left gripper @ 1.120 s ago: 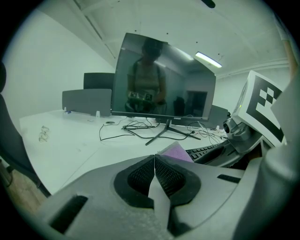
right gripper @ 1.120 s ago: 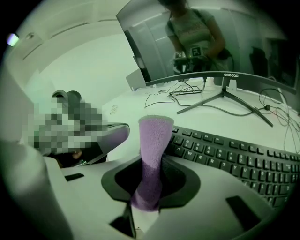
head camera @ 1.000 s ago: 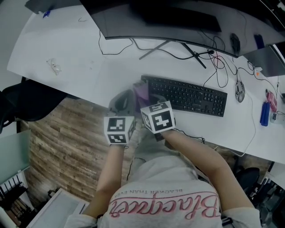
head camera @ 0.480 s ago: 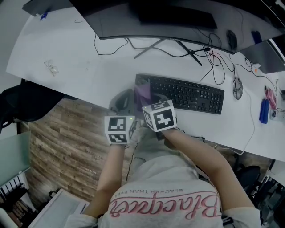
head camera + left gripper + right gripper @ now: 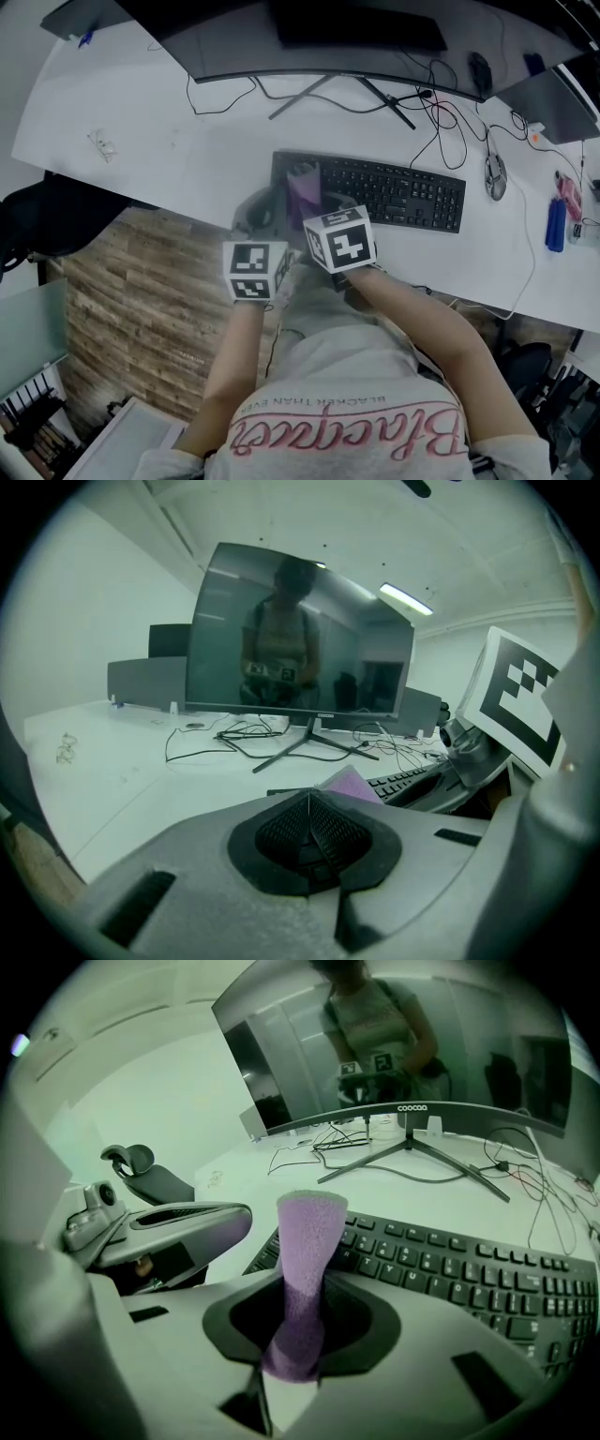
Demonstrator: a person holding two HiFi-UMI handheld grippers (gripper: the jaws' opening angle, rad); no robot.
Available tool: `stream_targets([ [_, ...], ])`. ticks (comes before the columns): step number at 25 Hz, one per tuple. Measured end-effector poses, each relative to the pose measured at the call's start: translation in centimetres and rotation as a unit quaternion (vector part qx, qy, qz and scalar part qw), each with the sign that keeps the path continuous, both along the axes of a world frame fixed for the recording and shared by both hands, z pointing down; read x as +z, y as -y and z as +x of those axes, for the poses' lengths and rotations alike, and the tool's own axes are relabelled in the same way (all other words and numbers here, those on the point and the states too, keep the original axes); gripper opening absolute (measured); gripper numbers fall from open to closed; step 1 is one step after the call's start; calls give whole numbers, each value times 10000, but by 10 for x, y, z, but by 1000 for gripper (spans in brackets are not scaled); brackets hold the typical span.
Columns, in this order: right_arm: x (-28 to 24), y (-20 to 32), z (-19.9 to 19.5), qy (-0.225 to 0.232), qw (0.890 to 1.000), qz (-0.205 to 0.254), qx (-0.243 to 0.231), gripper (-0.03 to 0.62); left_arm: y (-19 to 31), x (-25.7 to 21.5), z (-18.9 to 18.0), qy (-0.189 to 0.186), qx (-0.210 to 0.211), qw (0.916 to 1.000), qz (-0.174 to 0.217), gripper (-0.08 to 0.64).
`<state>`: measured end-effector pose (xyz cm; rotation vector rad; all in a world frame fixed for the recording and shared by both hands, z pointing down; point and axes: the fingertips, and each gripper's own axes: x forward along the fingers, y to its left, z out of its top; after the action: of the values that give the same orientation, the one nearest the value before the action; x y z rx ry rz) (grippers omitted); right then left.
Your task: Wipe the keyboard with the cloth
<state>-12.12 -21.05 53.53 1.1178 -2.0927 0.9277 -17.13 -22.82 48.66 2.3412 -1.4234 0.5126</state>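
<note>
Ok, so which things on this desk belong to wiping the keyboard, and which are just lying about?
Part of the job:
keyboard
purple cloth, at the keyboard's left end
right gripper, shut on the cloth

Lying about or idle:
monitor
mouse
loose cables
left gripper, shut and empty
</note>
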Motion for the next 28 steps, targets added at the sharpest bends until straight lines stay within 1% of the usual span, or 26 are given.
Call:
stream_targets([
  [5,0,-2,14,-5,10000,-15,50,86,-1,4,13,43,61,10000,-31,5],
  [14,1,-6,44,-16,9999,-33,158,86,-3,5,49,79,340,9994,-86,5],
  [18,1,-9,60,-16,9997,-48,243,86,-3,2,66,30,432,9991,-35,5],
  [28,2,-15,94,29,9993,-65,355,86,-11,3,102,181,633,9978,-69,5],
])
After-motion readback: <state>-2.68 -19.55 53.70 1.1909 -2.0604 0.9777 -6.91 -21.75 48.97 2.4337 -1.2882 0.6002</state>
